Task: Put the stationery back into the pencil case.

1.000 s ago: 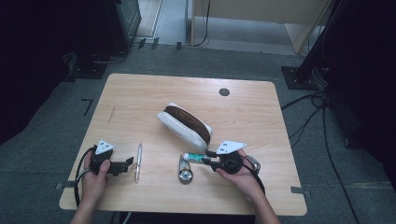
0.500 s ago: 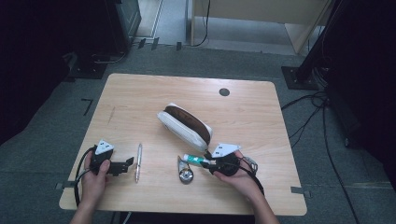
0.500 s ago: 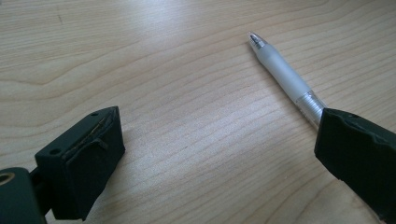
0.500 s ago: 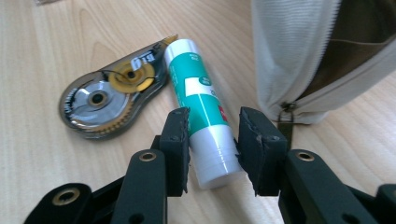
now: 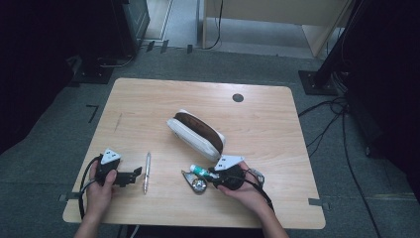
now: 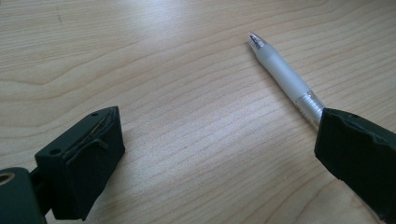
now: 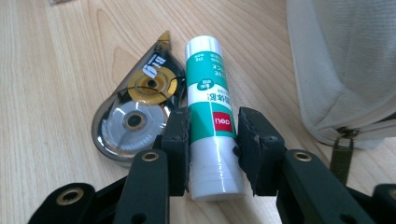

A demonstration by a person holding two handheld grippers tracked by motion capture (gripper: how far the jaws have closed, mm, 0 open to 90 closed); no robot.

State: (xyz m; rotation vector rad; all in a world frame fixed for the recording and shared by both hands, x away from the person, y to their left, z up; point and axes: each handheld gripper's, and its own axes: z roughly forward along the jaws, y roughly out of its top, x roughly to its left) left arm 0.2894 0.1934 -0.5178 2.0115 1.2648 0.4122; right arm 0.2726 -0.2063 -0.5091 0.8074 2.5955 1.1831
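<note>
Glue stick [image 7: 211, 126] clamped in right tool [image 7: 212, 140], left tool [image 6: 219, 154] apart beside pen [image 6: 285, 77], wooden table [image 5: 148, 99], grey carpet [image 5: 44, 144].

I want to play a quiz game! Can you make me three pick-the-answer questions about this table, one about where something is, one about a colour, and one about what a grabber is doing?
1. Where is the pen?
A. in the pouch
B. on the table by the left gripper
C. on the floor

2. What colour is the glue stick label?
A. green
B. red
C. purple

3. What is the right gripper doing?
A. hanging open
B. holding the pen
C. squeezing the glue stick

Answers: 1 B, it lies on the wood beside the open jaws. 2 A, green band. 3 C, both jaws press its sides.
</note>
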